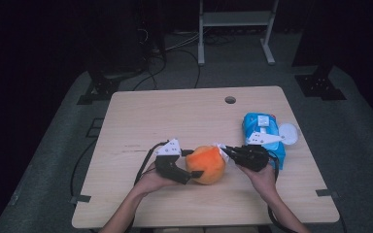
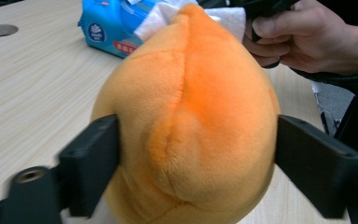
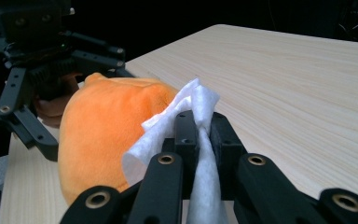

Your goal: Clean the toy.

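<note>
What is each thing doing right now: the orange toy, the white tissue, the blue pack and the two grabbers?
Orange plush toy: squeezed between the left gripper's jaws.
White tissue: pinched, touching the toy.
Blue wipes pack: lying on the table, lid flipped open.
Left gripper: shut on the toy.
Right gripper: shut on the tissue.
</note>
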The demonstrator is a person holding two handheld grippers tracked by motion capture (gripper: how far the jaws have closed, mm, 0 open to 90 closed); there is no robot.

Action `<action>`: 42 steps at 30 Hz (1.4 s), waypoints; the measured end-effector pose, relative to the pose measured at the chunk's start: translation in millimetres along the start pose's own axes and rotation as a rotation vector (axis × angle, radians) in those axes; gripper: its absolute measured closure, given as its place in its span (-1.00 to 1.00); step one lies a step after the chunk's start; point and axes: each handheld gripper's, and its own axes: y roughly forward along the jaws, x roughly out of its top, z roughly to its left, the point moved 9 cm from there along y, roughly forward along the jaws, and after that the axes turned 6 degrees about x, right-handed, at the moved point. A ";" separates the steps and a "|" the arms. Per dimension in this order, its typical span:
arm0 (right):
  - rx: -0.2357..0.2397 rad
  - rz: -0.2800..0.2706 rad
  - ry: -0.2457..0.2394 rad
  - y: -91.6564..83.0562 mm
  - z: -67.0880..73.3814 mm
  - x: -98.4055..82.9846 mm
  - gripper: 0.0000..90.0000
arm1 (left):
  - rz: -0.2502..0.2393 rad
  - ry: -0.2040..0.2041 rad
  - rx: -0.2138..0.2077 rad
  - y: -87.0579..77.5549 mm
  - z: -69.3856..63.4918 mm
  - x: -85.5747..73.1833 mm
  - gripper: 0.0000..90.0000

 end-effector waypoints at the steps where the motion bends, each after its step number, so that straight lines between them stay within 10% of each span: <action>1: -0.004 0.000 -0.004 -0.5 -0.7 0.1 0.84 | 0.000 0.006 0.014 -0.3 0.3 -0.2 -0.45; 10: -0.011 -0.024 -0.075 -12.6 14.7 12.9 0.84 | 0.012 -0.011 0.050 2.3 -0.6 1.0 -0.27; 23: 0.029 0.043 -0.214 15.4 46.7 22.5 0.84 | 0.023 -0.001 0.080 15.2 -11.3 7.0 -0.24; 33: -0.076 0.067 -0.180 -6.0 10.9 18.3 0.83 | 0.012 0.017 0.061 15.5 -14.2 5.5 -0.27; 37: -0.081 0.077 -0.181 -12.3 9.3 10.7 0.84 | 0.011 0.027 0.024 17.1 -18.1 7.9 -0.64; 42: -0.061 0.070 -0.169 -18.2 14.0 7.9 0.84 | 0.019 0.055 0.019 19.7 -20.5 3.6 -0.44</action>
